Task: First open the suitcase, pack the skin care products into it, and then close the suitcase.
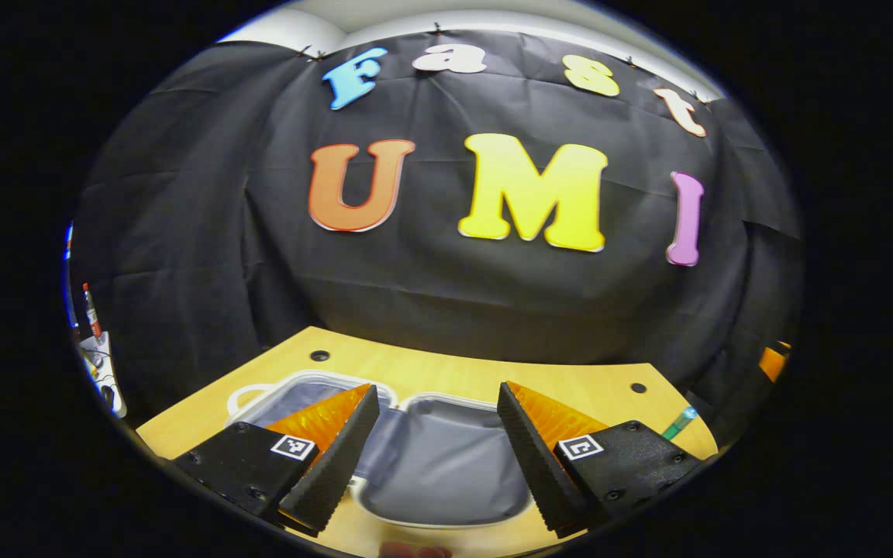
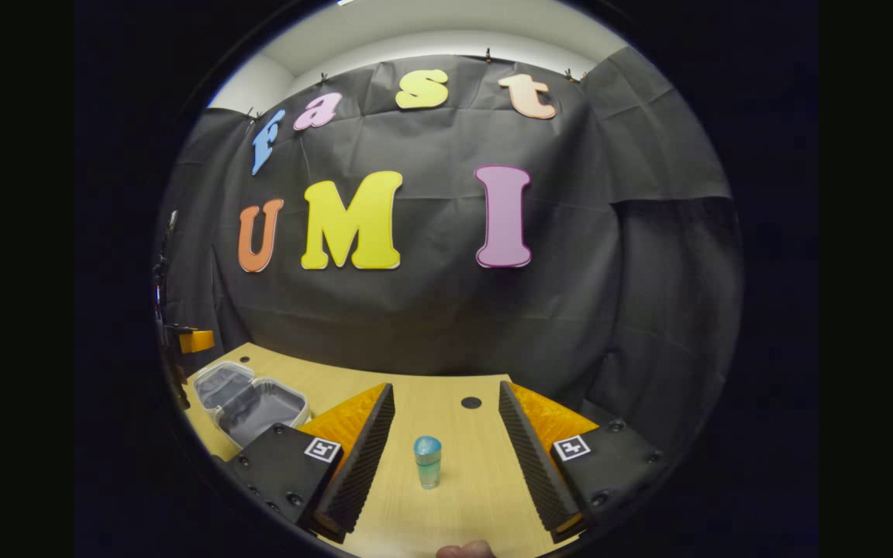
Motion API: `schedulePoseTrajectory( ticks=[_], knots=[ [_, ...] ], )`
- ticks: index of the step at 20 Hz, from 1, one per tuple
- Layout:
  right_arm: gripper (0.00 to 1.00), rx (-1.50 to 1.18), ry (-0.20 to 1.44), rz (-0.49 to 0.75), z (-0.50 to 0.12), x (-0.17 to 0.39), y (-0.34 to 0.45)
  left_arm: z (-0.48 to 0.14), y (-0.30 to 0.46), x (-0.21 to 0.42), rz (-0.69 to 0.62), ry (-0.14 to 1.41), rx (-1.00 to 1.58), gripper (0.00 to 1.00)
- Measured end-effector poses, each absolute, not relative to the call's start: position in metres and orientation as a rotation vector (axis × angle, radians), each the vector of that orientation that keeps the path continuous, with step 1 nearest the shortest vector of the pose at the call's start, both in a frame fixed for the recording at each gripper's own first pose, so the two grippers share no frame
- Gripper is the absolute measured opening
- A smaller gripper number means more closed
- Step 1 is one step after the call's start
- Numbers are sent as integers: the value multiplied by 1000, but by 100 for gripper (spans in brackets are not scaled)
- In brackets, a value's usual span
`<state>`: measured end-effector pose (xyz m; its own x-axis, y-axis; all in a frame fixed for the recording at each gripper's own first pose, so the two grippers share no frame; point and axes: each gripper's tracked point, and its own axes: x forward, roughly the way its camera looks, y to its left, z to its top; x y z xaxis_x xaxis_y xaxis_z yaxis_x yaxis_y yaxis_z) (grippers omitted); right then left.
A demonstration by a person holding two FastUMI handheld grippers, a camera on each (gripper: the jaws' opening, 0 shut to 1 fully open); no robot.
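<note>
While the right gripper (image 2: 446,457) hangs spread wide around the small upright bottle (image 2: 428,462) on the table (image 2: 415,395), which looks light, smooth, tippy and best pinched mid-body, the left gripper (image 1: 439,449) gapes empty above the open suitcase (image 1: 439,473).

Recording booth: black cloth wall (image 1: 431,310) behind a bare wooden table (image 2: 446,403).

Smooth wooden table (image 2: 446,480), cloth-lined suitcase (image 1: 446,465)
</note>
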<state>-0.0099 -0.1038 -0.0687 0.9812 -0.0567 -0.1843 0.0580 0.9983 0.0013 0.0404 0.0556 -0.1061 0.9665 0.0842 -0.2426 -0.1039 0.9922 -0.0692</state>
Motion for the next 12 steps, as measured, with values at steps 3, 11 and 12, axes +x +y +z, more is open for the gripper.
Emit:
schedulePoseTrajectory(
  ticks=[3, 11, 12],
  knots=[
    [81, 0, 213, -64, -79, -16, -124, -124, -20, 37, -29, 290, -61, 98],
    [81, -31, 288, -39, -111, -22, -153, -205, -164, 36, -253, 389, -11, 98],
    [81, -30, 301, -44, -116, -24, -157, -215, -173, 39, -261, 402, -9, 98]
  ],
)
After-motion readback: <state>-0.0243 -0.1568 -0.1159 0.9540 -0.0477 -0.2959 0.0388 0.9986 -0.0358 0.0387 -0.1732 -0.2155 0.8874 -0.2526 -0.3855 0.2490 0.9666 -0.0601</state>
